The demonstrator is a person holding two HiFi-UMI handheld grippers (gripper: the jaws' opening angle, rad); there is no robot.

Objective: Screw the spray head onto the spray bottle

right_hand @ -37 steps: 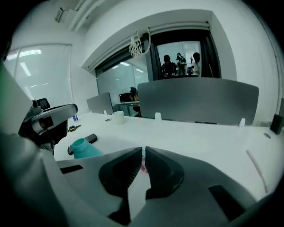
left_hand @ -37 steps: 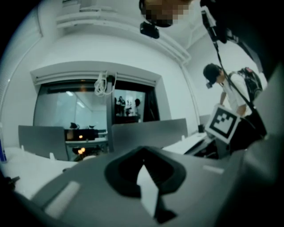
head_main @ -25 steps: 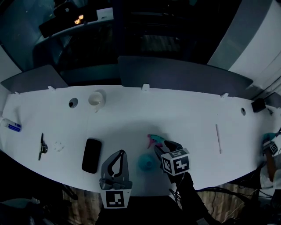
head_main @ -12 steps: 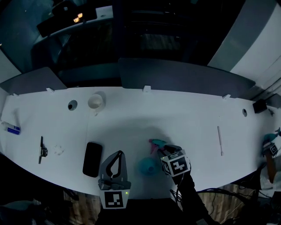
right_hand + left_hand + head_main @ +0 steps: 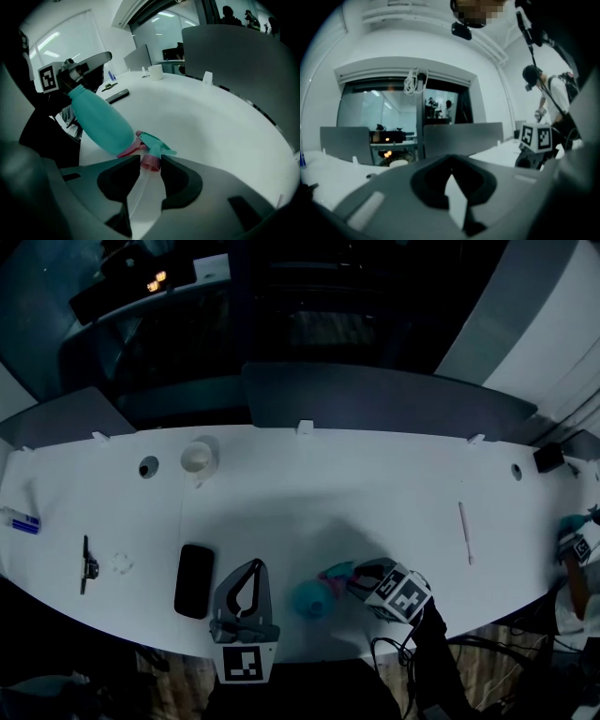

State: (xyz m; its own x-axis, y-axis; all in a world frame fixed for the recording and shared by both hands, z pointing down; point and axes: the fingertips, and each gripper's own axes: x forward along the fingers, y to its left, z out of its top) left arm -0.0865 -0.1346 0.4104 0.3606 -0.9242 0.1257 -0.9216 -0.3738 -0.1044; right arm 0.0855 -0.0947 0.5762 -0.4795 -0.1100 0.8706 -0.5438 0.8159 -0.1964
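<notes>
Two hand-held tongs work over a white table point(image 5: 375, 484) as a person sets about fitting a spray bottle, a job that looks barely begun. The right tongs point(image 5: 151, 165), at the lower right of centre in the head view, pinch the pink collar of the spray head point(image 5: 155, 142), their jaws having just been closing around it. The clear dip tube trails back between them and the teal nozzle points away. The teal spray bottle point(image 5: 99, 119) sits just left of the head with nothing threaded onto its neck. It appears to stand on its base near the table's front edge, though the tilted right gripper view makes that hard to confirm. The left tongs point(image 5: 451, 172) are pressed together on nothing and hang just left of the bottle without touching it. Only the pick-up of the head seems done. Ahead, by the look of it: steadying the bottle, feeding the tube into the neck, seating the collar and turning it tight. A dark phone point(image 5: 194, 580) lies further left.
</notes>
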